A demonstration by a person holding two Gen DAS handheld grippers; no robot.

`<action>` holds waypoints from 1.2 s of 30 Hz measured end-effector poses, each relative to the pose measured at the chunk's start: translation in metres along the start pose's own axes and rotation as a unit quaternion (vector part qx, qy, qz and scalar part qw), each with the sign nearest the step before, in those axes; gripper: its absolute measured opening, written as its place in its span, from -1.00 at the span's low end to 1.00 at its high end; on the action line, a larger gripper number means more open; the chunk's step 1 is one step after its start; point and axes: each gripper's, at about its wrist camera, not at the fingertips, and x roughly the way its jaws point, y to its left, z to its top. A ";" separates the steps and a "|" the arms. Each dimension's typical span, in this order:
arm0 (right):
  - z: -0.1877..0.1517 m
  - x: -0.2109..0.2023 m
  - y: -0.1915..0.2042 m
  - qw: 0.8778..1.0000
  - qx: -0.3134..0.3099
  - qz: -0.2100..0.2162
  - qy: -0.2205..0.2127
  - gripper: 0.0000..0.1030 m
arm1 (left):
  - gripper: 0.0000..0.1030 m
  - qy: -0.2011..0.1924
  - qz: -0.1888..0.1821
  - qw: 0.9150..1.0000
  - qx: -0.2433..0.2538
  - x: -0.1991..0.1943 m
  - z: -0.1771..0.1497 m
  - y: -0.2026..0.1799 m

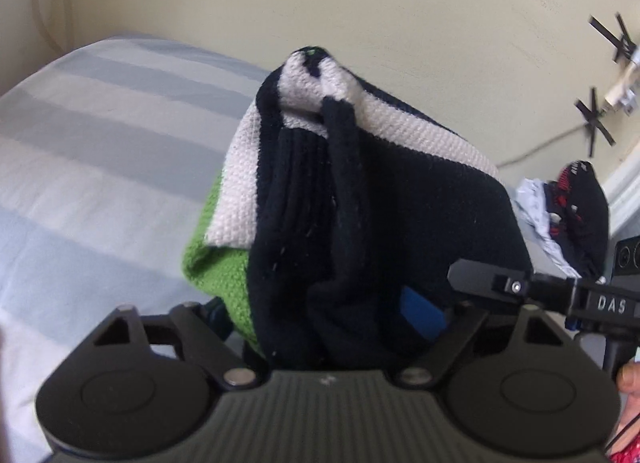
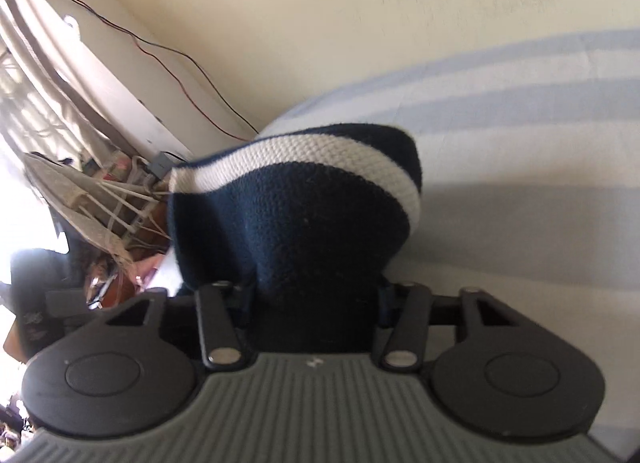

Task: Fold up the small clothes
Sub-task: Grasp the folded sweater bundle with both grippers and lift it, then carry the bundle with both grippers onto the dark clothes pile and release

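Observation:
A small knitted garment (image 1: 360,199), navy with white and green stripes, is bunched up in front of the left wrist camera and hides my left gripper's (image 1: 340,319) fingers; the left gripper is shut on it. In the right wrist view the same navy and white garment (image 2: 304,207) drapes over my right gripper (image 2: 316,303), which is shut on it, fingers hidden. The other gripper's body (image 1: 560,295) shows at the right of the left view. The garment is held above the bed.
A bed with a blue and white striped sheet (image 1: 100,151) lies below, also in the right view (image 2: 520,123). A pile of other clothes (image 1: 568,215) sits at the bed's far right. A cream wall (image 1: 320,3) is behind. Cluttered cables and a rack (image 2: 100,199) stand at the left.

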 end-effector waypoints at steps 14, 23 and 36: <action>0.120 -0.291 -0.120 0.950 -0.021 -0.144 -0.275 -0.03 | 0.34 -0.040 -0.187 0.966 0.174 0.128 0.155 -0.363; 0.147 -0.314 -0.323 0.921 0.194 -0.220 -0.256 -0.01 | 0.76 0.074 -0.105 0.981 0.148 0.304 0.154 -0.442; 0.076 -0.343 -0.239 0.873 0.081 -0.307 -0.369 0.26 | 0.98 -0.081 -0.060 0.966 0.237 0.171 0.084 -0.420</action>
